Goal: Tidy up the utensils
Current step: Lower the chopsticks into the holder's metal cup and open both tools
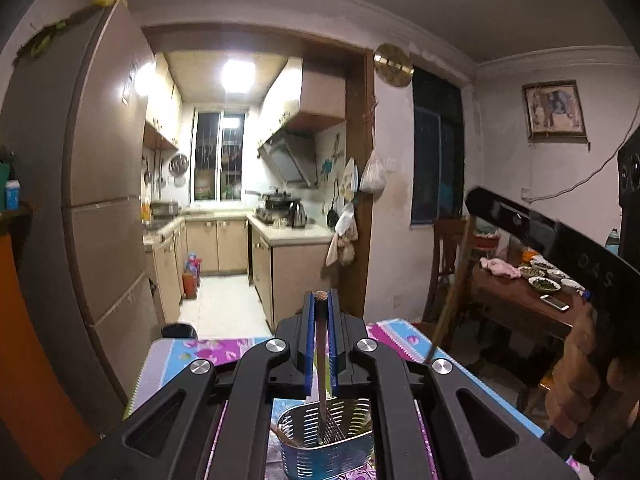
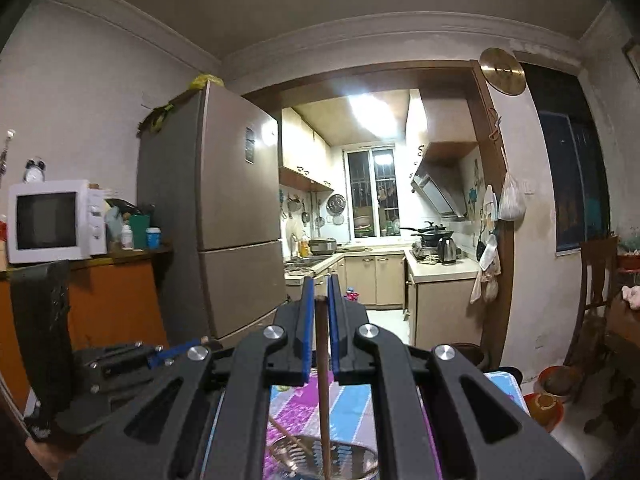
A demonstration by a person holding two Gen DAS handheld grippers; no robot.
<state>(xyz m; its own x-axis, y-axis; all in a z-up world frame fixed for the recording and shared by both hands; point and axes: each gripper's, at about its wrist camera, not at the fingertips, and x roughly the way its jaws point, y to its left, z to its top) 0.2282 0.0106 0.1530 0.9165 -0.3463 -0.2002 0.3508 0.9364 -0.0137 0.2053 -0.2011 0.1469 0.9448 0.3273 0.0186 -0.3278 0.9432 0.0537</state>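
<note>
Your left gripper (image 1: 321,300) is pinched narrow on a dark, tapering utensil handle (image 1: 321,344), prob. a knife; its textured butt end sits level w/ the fingertips. The lower end drops straight into the slotted metal utensil holder (image 1: 328,438), which stands on the floral tablecloth (image 1: 208,350) directly below the gripper.

Your right gripper (image 2: 319,284) has a wooden chopstick (image 2: 322,376) between its blue pads (image 2: 306,320). Pads are close to it, but you can't tell if they actually press it. The chopstick stands nearly upright, tip down inside the holder's rim (image 2: 360,446). A second wooden stick (image 2: 286,434) leans in the holder left of it.

Fridge (image 2: 232,216) and kitchen doorway are beyond the holder.
</note>
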